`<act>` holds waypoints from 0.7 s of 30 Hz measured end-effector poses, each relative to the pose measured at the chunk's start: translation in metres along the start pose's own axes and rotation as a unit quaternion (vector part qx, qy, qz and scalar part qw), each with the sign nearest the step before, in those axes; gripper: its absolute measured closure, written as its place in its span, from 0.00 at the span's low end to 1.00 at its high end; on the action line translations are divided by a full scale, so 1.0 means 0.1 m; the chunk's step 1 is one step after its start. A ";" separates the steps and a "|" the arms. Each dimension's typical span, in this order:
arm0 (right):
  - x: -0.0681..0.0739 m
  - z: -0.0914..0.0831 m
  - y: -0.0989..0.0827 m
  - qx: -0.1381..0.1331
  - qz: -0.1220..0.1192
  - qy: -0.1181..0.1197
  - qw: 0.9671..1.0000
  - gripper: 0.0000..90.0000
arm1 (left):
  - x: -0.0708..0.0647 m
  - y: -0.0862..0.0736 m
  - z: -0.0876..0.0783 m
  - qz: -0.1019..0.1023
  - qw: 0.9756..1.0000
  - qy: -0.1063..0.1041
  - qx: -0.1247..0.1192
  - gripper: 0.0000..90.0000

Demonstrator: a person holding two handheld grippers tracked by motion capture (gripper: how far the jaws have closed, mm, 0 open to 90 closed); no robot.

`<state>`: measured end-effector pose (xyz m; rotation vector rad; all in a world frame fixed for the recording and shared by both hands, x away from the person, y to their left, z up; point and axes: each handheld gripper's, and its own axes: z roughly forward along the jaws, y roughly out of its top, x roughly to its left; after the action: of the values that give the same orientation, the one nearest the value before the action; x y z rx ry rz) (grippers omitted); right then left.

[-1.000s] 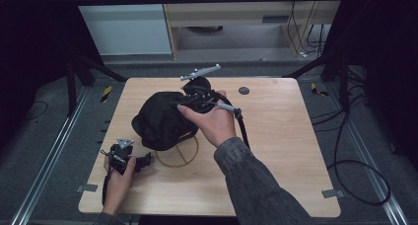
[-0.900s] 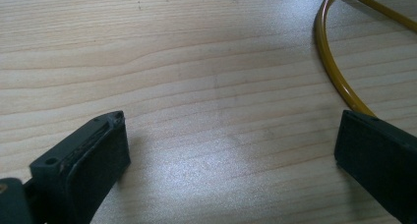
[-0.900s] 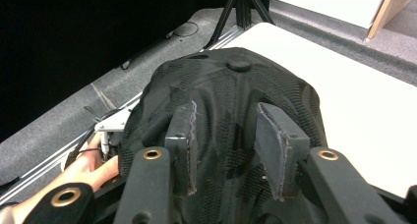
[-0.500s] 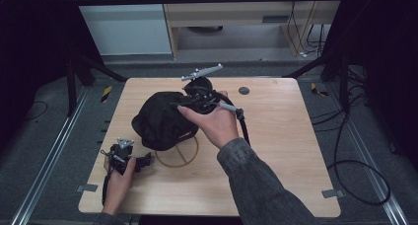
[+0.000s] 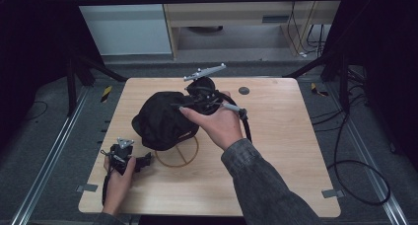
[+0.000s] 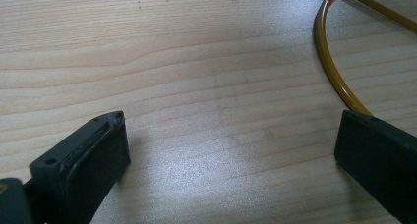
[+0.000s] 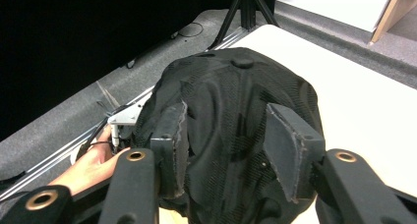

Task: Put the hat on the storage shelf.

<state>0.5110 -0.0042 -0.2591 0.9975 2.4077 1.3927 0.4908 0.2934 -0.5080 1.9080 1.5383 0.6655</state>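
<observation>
A black cap sits domed over a yellow wire ring stand near the middle of the wooden table. My right gripper reaches into the cap's right side from a hand above the table. In the right gripper view its jaws straddle the cap's crown. They have just been opening, and a gap shows at the right pad. My left gripper rests on the table at the front left. Its jaws stand wide apart over bare wood, beside the ring's rim.
A small dark disc lies near the table's far edge. The grey three-cornered plate juts up behind the cap. Cables trail over the floor at the right, and dark tripod legs stand past the far corners.
The right forearm has edged slightly. The cap, the ring and the left gripper lie as before.
</observation>
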 end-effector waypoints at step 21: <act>-0.04 -0.20 0.00 -0.015 -0.002 -0.022 1.000 0.30 | 0.00 0.00 0.00 0.000 1.000 0.000 0.000 0.00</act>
<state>0.5045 -0.0208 -0.2488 1.0039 2.3488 1.3871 0.4906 0.2934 -0.5080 1.9073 1.5387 0.6641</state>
